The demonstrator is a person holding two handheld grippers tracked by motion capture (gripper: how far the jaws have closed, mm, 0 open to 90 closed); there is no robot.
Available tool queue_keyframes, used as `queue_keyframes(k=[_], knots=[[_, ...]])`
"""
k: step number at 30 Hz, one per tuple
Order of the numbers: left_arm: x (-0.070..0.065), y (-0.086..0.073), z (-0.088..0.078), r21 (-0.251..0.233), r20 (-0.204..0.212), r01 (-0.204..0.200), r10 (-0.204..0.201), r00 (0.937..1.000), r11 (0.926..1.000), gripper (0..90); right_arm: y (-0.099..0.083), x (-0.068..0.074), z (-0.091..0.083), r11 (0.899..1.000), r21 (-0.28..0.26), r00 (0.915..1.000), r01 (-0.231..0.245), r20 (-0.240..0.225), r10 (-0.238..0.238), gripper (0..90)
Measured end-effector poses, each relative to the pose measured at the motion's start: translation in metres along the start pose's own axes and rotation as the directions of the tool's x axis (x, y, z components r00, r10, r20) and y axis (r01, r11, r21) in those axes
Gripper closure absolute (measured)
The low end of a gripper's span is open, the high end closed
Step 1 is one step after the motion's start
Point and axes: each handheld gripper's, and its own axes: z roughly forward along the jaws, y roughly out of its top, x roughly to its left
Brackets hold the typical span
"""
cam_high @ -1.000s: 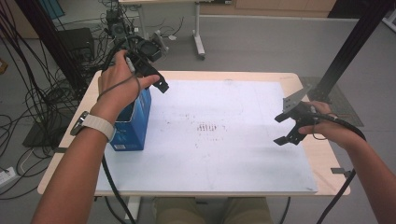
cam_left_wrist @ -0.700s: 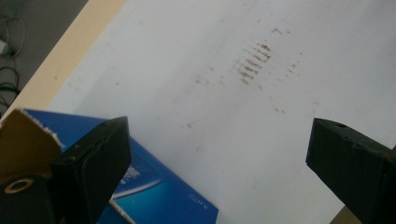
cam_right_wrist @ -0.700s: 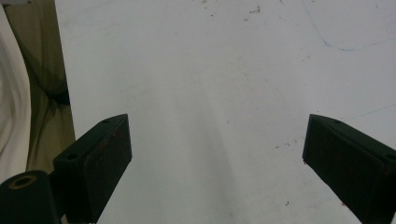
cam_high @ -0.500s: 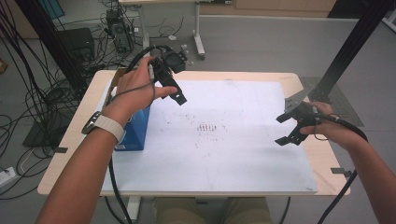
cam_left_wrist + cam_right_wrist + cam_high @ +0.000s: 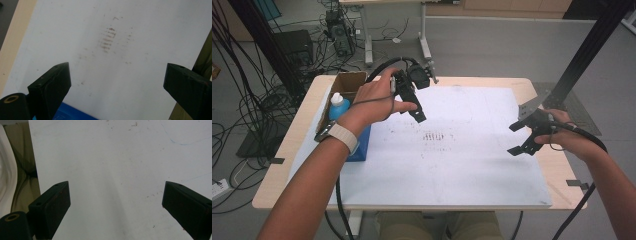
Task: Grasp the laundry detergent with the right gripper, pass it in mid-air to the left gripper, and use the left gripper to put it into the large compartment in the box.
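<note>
Sitting at the table's left edge: an open blue cardboard box [image 5: 357, 145] with brown inner flaps, a white plastic bottle with a light blue cap [image 5: 338, 106] standing upright inside. Covering the pale wooden table [image 5: 282, 165]: a flat white sheet [image 5: 462, 170], smudged with brownish marks in the middle. Hovering just beside the box, over the sheet, the left gripper [image 5: 414, 107], pointing down, matte black blocky jaws spread wide, pinching nothing. Hanging near the right edge, the right gripper [image 5: 519, 137], jaws gaping wide too, empty.
</note>
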Motion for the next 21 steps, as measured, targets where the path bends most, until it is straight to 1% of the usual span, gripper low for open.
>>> queue_keyframes(k=[3,7,10,11,16,21], knots=[[-0.004,0.003,0.003,0.000,0.009,-0.016,0.016,0.9998,0.9999,7.8,0.000,0.000,0.001,1.000,-0.004,1.0000,0.001,-0.001,-0.001,8.0],[-0.007,0.008,0.010,0.020,0.018,-0.037,0.036,0.9992,0.9991,7.9,0.001,0.000,0.001,1.000,-0.002,1.0000,0.002,0.000,-0.002,8.0],[-0.009,0.010,0.016,0.019,0.025,-0.044,0.044,0.9987,0.9988,8.1,0.001,0.000,-0.001,1.000,-0.004,1.0000,-0.001,0.001,0.001,7.9],[-0.009,0.011,0.017,0.026,0.025,-0.048,0.047,0.9986,0.9985,8.0,0.001,0.000,-0.001,1.000,-0.005,1.0000,-0.002,0.003,0.002,7.9],[-0.010,0.012,0.021,0.028,0.024,-0.047,0.046,0.9986,0.9985,8.2,0.000,0.000,-0.002,1.000,-0.004,1.0000,-0.002,0.005,0.002,7.9],[-0.009,0.013,0.020,0.030,0.022,-0.048,0.047,0.9986,0.9984,8.4,-0.001,0.001,-0.001,1.000,-0.001,1.0000,-0.005,0.004,0.005,7.8]])
